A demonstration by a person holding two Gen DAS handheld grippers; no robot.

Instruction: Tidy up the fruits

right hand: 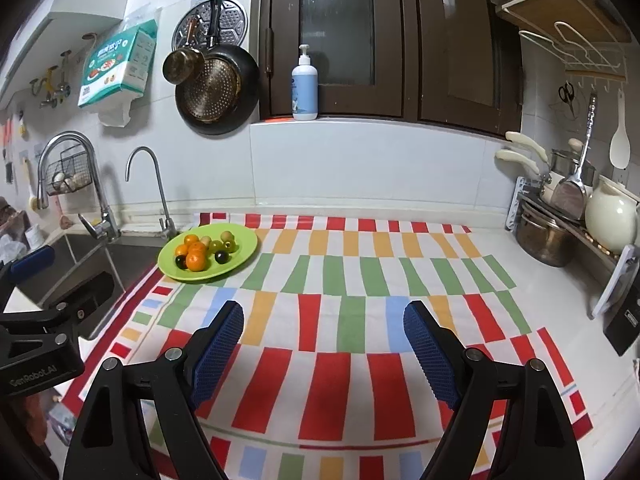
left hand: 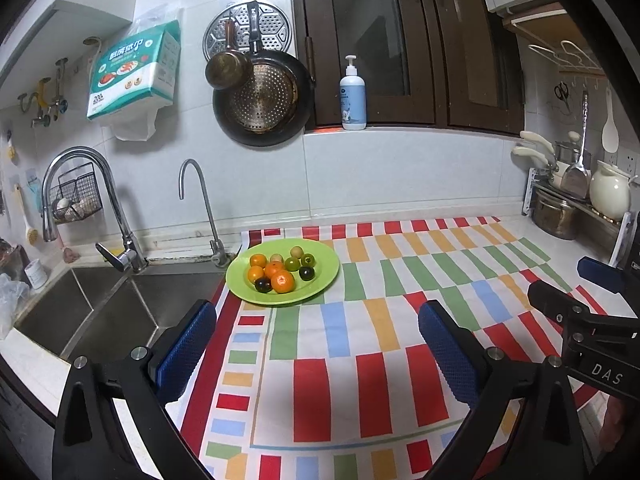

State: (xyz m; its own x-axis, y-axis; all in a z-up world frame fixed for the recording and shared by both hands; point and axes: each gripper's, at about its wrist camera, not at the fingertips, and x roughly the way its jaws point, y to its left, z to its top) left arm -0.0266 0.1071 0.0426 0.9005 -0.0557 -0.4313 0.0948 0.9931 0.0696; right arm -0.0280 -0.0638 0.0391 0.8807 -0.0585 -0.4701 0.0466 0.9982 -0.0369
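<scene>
A green plate (left hand: 320,276) sits on a striped cloth (left hand: 360,340) beside the sink. It holds several small fruits: oranges (left hand: 283,281), dark plums (left hand: 263,284), green ones (left hand: 292,264) and a tan one (left hand: 296,251). My left gripper (left hand: 318,316) is open and empty, hovering over the cloth in front of the plate. In the right wrist view the plate (right hand: 244,256) lies far left with its oranges (right hand: 197,261). My right gripper (right hand: 323,318) is open and empty above the cloth, to the right of the plate.
A steel sink (left hand: 100,308) with two taps (left hand: 120,216) lies left of the plate. Pans (left hand: 262,100) hang on the tiled wall. A soap bottle (left hand: 353,96) stands on the window sill. Pots and a cream jug (right hand: 610,216) crowd the right end of the counter.
</scene>
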